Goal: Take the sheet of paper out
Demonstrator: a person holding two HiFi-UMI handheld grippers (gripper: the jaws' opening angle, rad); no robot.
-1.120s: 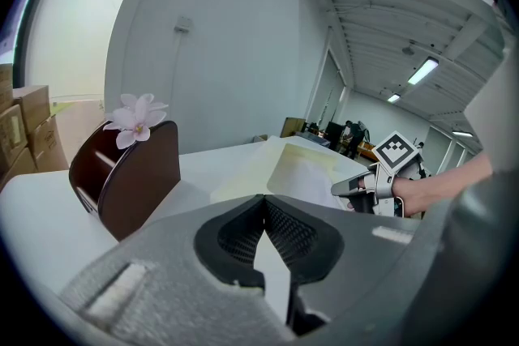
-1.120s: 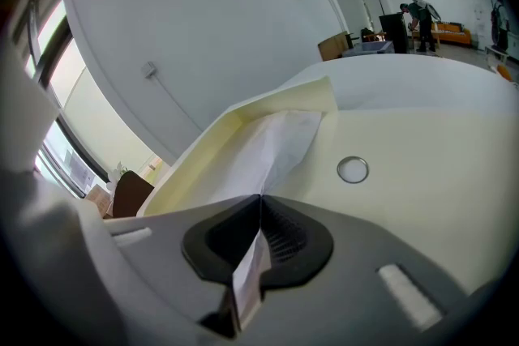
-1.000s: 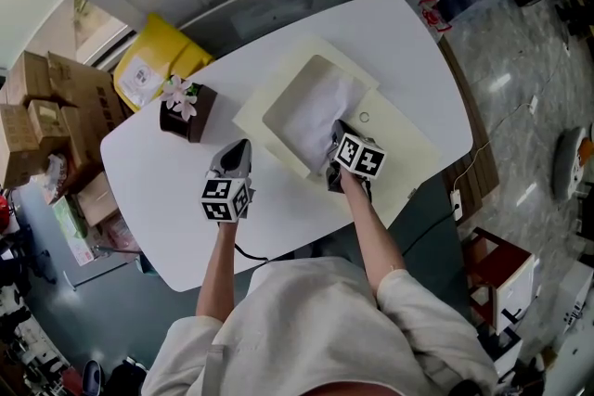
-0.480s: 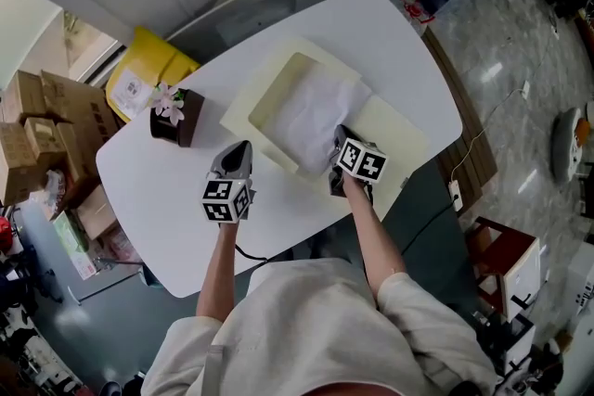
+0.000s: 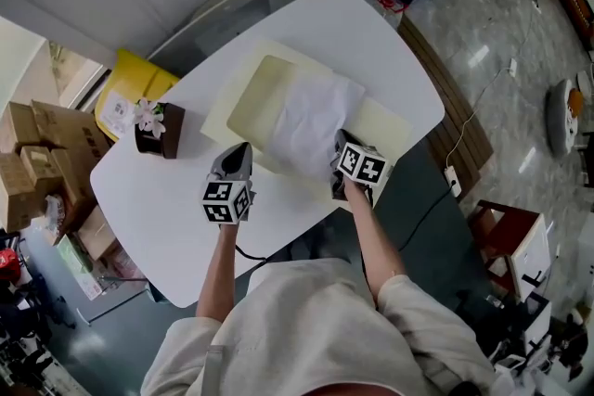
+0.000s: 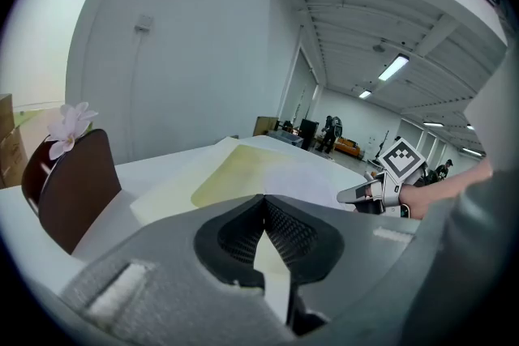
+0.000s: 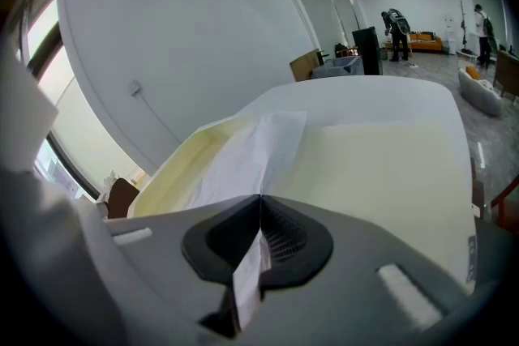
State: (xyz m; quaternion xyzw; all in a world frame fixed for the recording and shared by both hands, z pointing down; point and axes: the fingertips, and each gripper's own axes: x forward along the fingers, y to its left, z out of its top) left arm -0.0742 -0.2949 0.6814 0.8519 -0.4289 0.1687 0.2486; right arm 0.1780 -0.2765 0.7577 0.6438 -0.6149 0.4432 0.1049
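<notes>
Head view: the sheet of paper (image 5: 311, 121) lies partly out of the cream folder (image 5: 390, 130) on the surface (image 5: 167, 199), farther out than a second ago, and the right claw (image 5: 341, 141) sits nearer.

Left gripper view: the left claw (image 6: 263, 202) is pressed together on a pale edge, apparently the folder's (image 6: 227, 174).

Right gripper view: the right claw (image 7: 261, 202) pinches the sheet (image 7: 243, 158). Pulling it fully free remains.
</notes>
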